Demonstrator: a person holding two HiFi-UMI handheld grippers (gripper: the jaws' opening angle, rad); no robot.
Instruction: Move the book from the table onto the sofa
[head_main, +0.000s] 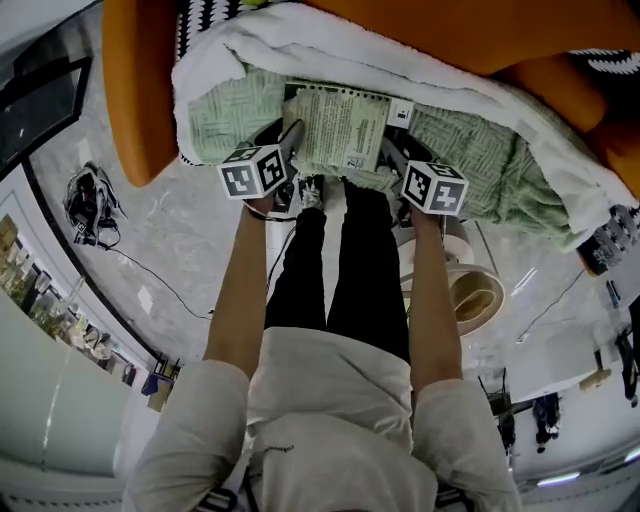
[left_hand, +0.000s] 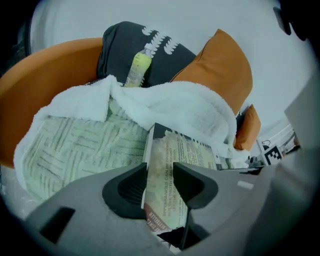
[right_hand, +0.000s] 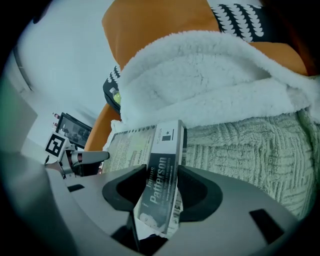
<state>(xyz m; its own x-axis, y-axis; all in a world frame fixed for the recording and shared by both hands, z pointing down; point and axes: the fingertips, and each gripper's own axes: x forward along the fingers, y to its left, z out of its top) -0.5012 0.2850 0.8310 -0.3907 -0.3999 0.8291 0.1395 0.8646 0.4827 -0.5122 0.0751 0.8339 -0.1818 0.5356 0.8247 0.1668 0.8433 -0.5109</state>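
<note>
Over the sofa seat, the left hand-held gripper (head_main: 291, 140) is clenched on the left edge of the book (head_main: 340, 125). In the left gripper view its two dark pads (left_hand: 131, 189) press on either side of that edge (left_hand: 160, 182). The right hand-held gripper (head_main: 391, 152) grasps the opposite side. In the right gripper view its jaws are closed on the printed white spine (right_hand: 162, 187). The book is held level between the two hand-held grippers, back cover uppermost with its text block showing (left_hand: 182, 150). It sits directly above the blanket (head_main: 225, 120); whether it touches the fabric cannot be told.

The blanket has a green patterned face and a thick white fleece border, folded back behind the book (right_hand: 200, 75). It covers the seat of the orange sofa (head_main: 140, 90). An orange cushion (left_hand: 220, 67) and a dark cushion with white markings (left_hand: 117, 50) stand at the back. A bottle with a yellow-green body (left_hand: 139, 67) leans against the dark cushion.

The person's bare forearms (head_main: 240, 290) reach forward from a light shirt, above legs in black trousers (head_main: 335, 280). A bundle of cables (head_main: 90, 205) lies on the pale marbled floor (head_main: 180, 250), well apart from the sofa.
</note>
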